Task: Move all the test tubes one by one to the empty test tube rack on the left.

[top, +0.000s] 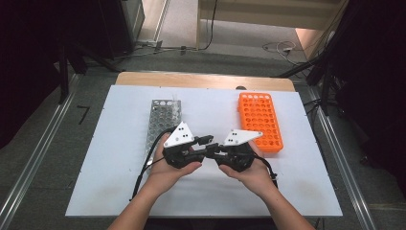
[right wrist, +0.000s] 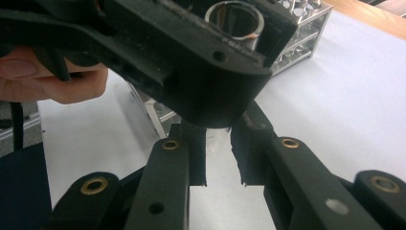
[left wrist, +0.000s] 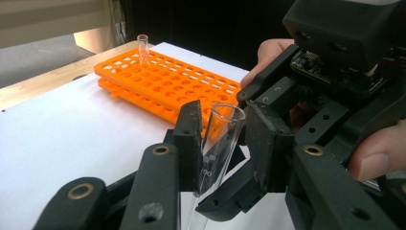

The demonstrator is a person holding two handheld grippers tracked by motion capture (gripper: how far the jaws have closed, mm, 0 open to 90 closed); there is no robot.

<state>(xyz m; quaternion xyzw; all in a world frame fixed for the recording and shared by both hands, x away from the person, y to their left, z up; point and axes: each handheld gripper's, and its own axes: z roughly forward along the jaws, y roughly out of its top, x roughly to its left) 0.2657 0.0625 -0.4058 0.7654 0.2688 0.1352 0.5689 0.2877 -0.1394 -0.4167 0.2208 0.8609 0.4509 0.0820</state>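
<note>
Glass tube (left wrist: pixel 218 143) pinched between left gripper (left wrist: pixel 221 143) jaws; right gripper (right wrist: pixel 219 158) jaws slightly spread around its lower end, grip unclear.

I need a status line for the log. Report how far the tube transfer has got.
Done: one tube stands at a far corner of the orange rack. In hand: the left hand-held gripper clamps a glass tube above the table, and the right hand-held gripper has its jaws at the tube's lower end, seemingly a handover. Left: more tubes wait at the metal rack's far end.
</note>
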